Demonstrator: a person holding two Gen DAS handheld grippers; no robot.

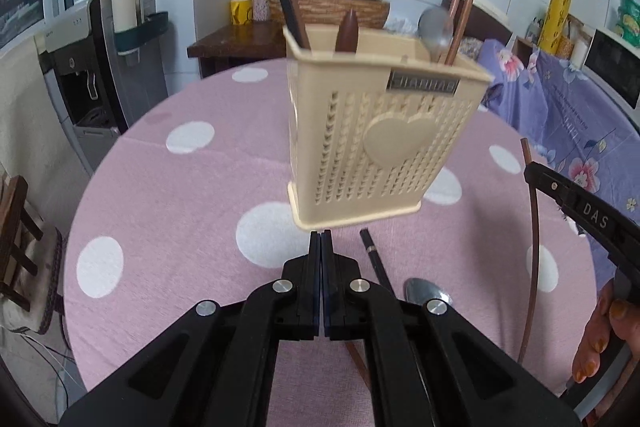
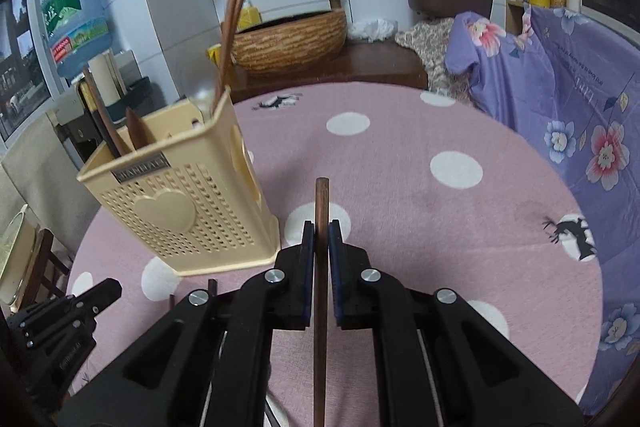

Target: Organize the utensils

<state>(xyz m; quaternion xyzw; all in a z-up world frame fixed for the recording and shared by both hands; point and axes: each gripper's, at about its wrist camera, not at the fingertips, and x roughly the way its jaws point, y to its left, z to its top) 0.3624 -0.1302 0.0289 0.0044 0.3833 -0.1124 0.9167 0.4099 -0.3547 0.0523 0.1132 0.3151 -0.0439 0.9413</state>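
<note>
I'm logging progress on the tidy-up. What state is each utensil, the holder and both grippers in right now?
utensil holder: upright on the table, partly filled.
brown chopstick: clamped in the right gripper.
left gripper: shut, empty.
black chopstick: lying on the table.
metal spoon: lying on the table.
chopstick pair: standing in the holder.

The spoon [image 1: 426, 293] on the table is half hidden behind the left gripper [image 1: 321, 239], its handle unseen; the chopstick [image 2: 321, 267] in the right gripper [image 2: 321, 227] runs off the bottom edge
</note>
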